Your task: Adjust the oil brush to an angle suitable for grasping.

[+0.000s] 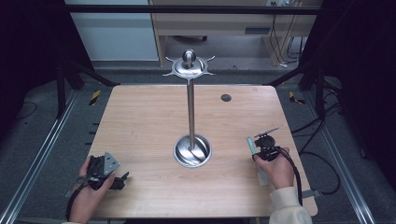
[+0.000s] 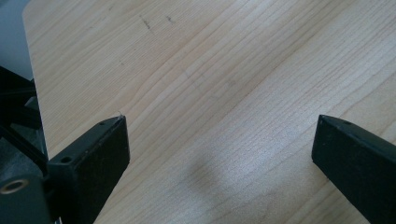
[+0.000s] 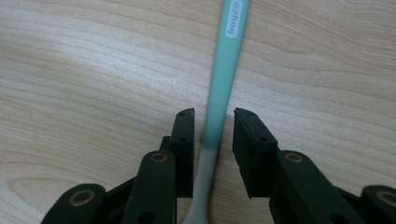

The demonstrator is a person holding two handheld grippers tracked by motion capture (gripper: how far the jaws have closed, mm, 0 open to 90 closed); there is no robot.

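1. The right gripper (image 3: 212, 116) points down at the wooden surface (image 3: 84, 70), and a long utensil handle (image 3: 223, 79) runs straight through the gap between its two black jaws.
2. The handle is mint green over most of its length and turns pale grey just inside the jaws, where it widens toward the bottom of the right gripper view; small white lettering sits on the green part well beyond the jaw tips.
3. The right jaws stand narrowly apart: the one on the left of that view lies right against the handle, while a thin strip of wood shows between the handle and the other, so they do not clamp it.
4. The handle lies flat on the surface, with both jaw tips reaching down on either side of it.
5. In the high view the right gripper (image 1: 259, 145) sits in the person's right hand (image 1: 279, 168), with the green end of the handle (image 1: 251, 143) sticking out just past the jaws.
6. The left gripper (image 2: 219, 126) has its jaws wide apart, with bare wood between them.
7. In the high view the left gripper (image 1: 122, 178) rests low in the left hand (image 1: 88, 193).
8. A steel stand (image 1: 191, 112), with a round base and a pronged top, rises well away from both sets of jaws, roughly between them.
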